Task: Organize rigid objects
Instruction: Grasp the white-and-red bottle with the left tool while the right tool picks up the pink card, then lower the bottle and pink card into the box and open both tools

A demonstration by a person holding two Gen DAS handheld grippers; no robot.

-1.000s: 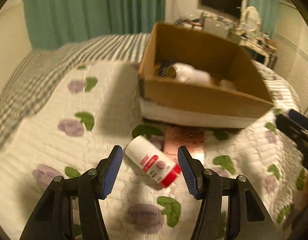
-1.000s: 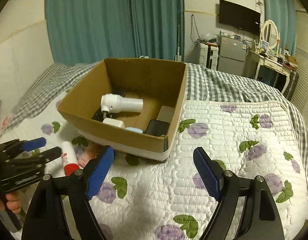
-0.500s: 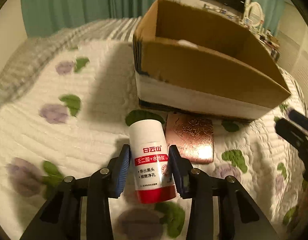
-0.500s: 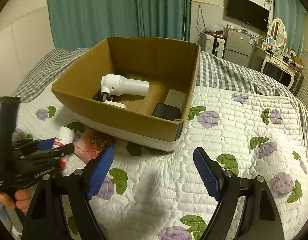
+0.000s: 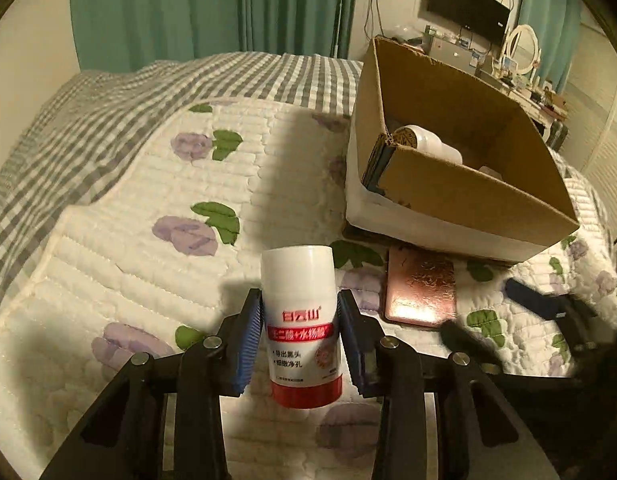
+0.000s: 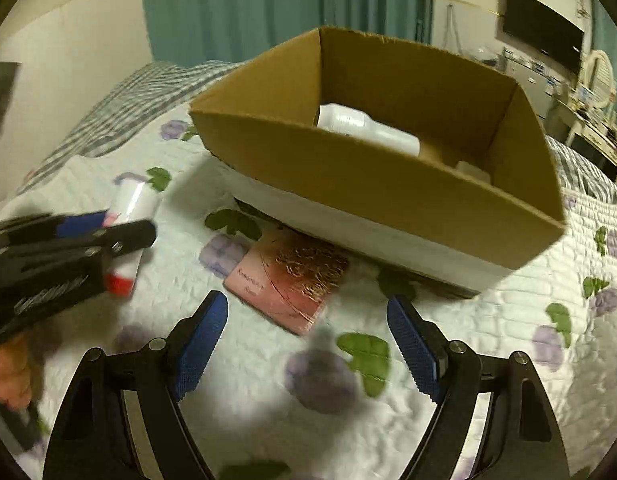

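Note:
My left gripper (image 5: 299,334) is shut on a white bottle with a red band (image 5: 299,320) and holds it above the quilt, left of the cardboard box (image 5: 468,196). The bottle (image 6: 130,216) and left gripper (image 6: 108,226) also show in the right wrist view at left. My right gripper (image 6: 308,344) is open and empty, low over the quilt just in front of a pink, rose-gold flat case (image 6: 288,278) that lies against the box front (image 6: 368,184). The case (image 5: 422,286) and right gripper (image 5: 504,312) show in the left wrist view.
The box holds a white cylindrical device (image 6: 368,128) and other small items. It sits on a white flowered quilt (image 5: 148,200) over a grey checked blanket (image 5: 88,120). Teal curtains, a TV and a dresser stand behind.
My left gripper closed on the bottle and lifted it off the quilt. My right gripper moved down and left toward the pink case.

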